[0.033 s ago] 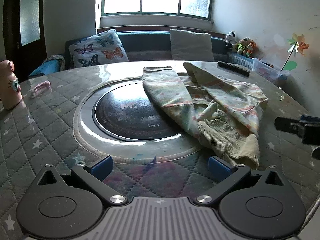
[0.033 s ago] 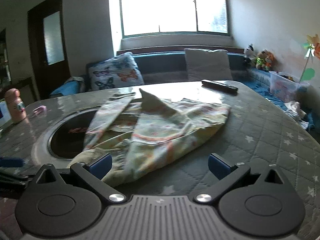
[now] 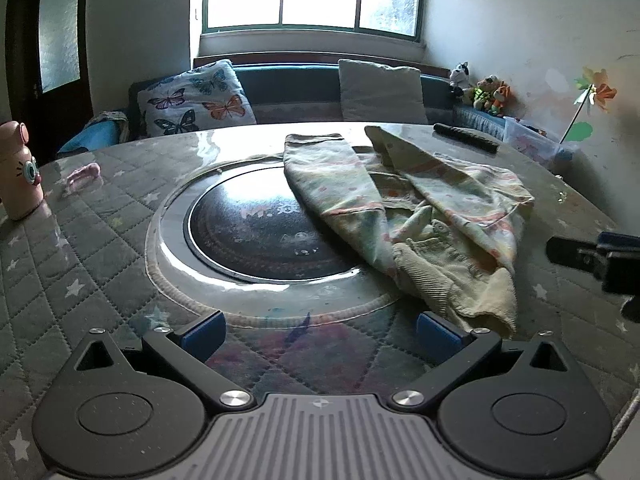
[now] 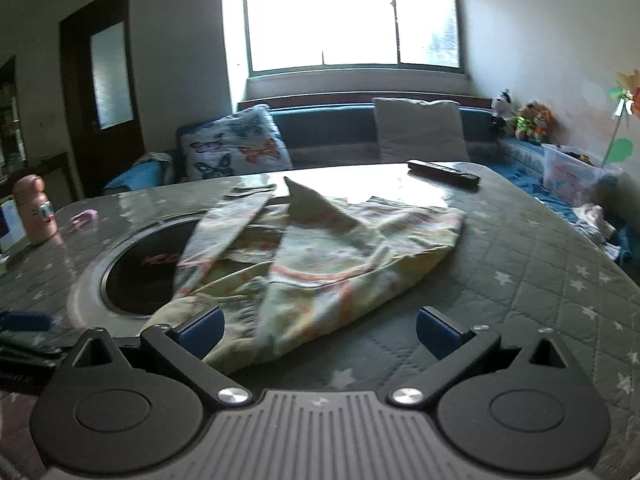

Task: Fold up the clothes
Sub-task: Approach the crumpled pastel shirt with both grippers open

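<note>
Garment (image 3: 404,216) ribbed hem, left view only

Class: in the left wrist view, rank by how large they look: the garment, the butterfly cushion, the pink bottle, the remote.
1. garment
2. butterfly cushion
3. pink bottle, then remote: close, order unsure.
The garment lies nearer the camera than the cushion, so apparent size only.
</note>
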